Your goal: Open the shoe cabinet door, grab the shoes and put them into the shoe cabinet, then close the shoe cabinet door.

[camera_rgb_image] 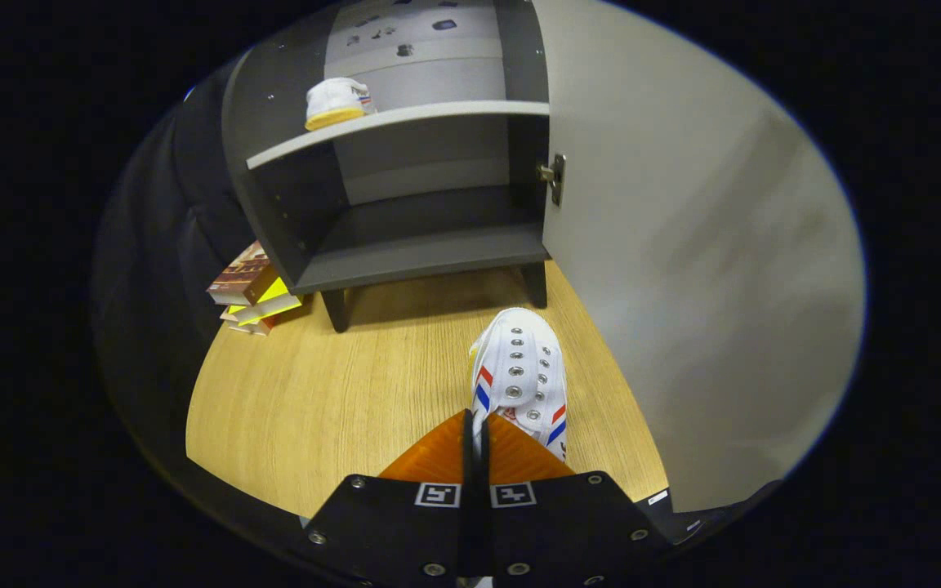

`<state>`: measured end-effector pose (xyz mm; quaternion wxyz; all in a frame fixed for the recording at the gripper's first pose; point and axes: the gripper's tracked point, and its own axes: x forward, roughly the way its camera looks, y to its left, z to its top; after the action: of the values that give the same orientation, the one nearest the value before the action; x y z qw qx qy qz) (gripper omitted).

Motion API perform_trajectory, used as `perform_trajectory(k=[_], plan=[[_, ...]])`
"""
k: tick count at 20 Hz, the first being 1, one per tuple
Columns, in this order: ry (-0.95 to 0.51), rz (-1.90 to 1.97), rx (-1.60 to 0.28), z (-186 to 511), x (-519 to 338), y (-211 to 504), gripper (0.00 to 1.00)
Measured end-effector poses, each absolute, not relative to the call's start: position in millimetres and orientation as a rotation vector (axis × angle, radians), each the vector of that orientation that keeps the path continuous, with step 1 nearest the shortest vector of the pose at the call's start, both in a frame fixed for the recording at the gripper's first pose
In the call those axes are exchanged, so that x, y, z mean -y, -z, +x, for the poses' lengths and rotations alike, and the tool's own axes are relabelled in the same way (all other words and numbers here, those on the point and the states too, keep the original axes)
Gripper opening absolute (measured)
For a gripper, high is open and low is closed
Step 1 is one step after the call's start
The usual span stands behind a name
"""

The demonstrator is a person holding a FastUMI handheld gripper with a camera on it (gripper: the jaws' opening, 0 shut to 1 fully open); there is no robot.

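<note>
Door (683,269) of the shoe cabinet (405,163) already swung open, off to the right of the fingers; one shoe (338,102) already up on the shelf (438,114), far ahead and left. Gripper (477,433) pressed nearly together, pinching the heel edge of the second shoe (519,376), toe stretching just ahead over the wooden floor (315,392). Left to do, seemingly: carrying this shoe into the cabinet and closing the door.

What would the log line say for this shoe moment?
door: open | shelf: one shoe | fingers: shut on second shoe | next: cabinet
</note>
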<state>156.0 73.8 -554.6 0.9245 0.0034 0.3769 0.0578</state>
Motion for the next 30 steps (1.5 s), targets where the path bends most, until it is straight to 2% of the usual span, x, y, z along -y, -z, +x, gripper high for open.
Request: perform_trajectory(k=[9,15,23,30], plan=[[-0.251,-0.085,-0.54,174.1,-108.7,382.6,0.0],[-0.253,-0.164,-0.431,227.7,-122.4,305.3,0.0],[-0.243,-0.179,-0.424,351.2,-153.4,275.5,0.0],[-0.174,-0.124,-0.509,482.6,-158.8,320.7,0.0]])
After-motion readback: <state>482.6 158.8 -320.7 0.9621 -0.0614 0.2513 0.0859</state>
